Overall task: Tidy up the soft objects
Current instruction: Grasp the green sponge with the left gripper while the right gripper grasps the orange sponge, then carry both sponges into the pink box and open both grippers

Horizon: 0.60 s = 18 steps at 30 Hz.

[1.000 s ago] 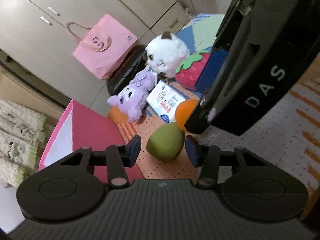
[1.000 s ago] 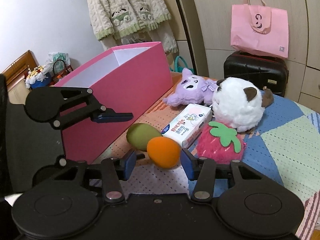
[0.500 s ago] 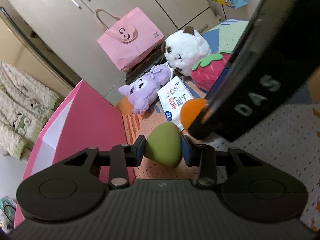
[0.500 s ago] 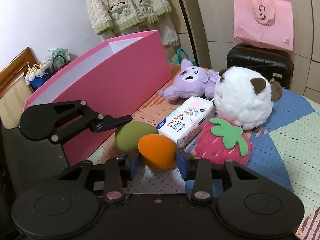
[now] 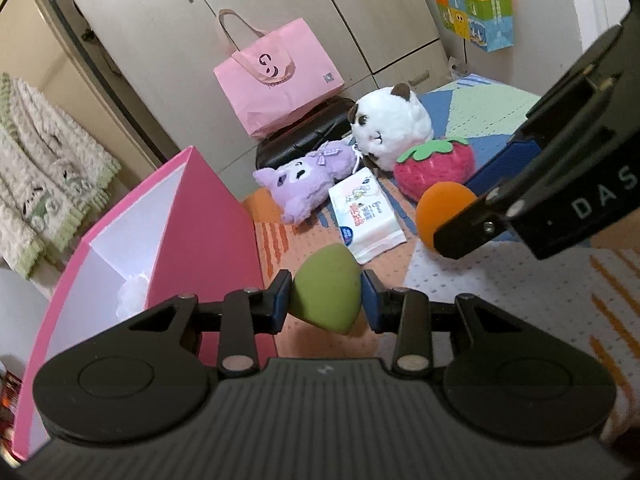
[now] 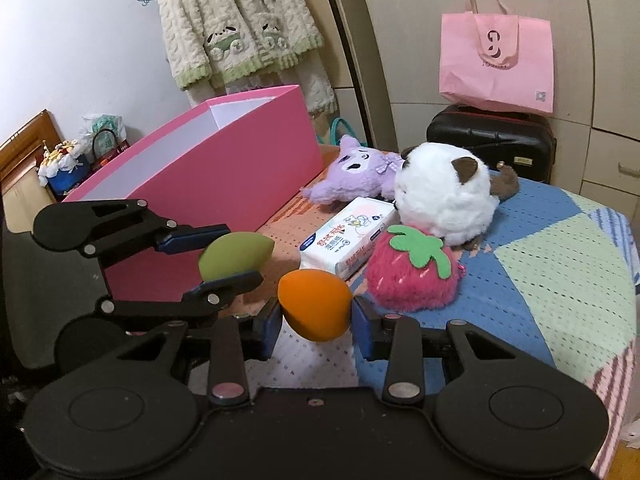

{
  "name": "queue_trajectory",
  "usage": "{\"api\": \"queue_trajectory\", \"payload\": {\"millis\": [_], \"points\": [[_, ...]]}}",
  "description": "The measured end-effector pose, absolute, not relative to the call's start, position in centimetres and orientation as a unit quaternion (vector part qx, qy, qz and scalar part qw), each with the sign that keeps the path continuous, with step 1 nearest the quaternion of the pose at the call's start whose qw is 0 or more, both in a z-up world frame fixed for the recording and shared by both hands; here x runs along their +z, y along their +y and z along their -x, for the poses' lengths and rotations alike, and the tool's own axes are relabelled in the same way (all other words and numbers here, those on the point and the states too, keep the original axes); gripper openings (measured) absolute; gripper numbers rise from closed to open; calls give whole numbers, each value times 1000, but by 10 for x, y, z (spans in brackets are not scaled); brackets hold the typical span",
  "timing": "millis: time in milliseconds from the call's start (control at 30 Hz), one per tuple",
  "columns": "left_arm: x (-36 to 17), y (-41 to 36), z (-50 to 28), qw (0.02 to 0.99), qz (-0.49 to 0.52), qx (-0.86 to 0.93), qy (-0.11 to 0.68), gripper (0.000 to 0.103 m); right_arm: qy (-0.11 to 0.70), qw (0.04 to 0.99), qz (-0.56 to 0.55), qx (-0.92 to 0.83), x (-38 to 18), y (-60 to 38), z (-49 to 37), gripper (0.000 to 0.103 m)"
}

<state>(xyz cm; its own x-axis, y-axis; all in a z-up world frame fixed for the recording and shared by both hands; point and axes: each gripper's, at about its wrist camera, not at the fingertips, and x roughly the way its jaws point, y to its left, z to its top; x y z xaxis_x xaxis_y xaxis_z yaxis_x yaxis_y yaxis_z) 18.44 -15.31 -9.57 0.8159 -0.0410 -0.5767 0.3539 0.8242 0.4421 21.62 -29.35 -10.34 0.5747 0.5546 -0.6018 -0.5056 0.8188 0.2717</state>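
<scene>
One "DAS" mark on right tongs point(image 5: 460, 216), pink bag point(image 5: 276, 76) logo unreadable

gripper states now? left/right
Left tool: shut on the green sponge.
Right tool: shut on the orange sponge.

left gripper point(image 5: 324, 294) | black linkage, blue pads (silver screws) | right gripper point(image 6: 316, 318) | "DAS" marking
</scene>
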Motion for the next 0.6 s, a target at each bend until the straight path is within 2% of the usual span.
{"api": "queue_trajectory", "payload": {"millis": [600], "points": [[-65, -117, -125, 922, -161, -164, 313, 36, 326, 907, 37, 266, -82, -278, -138, 43]]}}
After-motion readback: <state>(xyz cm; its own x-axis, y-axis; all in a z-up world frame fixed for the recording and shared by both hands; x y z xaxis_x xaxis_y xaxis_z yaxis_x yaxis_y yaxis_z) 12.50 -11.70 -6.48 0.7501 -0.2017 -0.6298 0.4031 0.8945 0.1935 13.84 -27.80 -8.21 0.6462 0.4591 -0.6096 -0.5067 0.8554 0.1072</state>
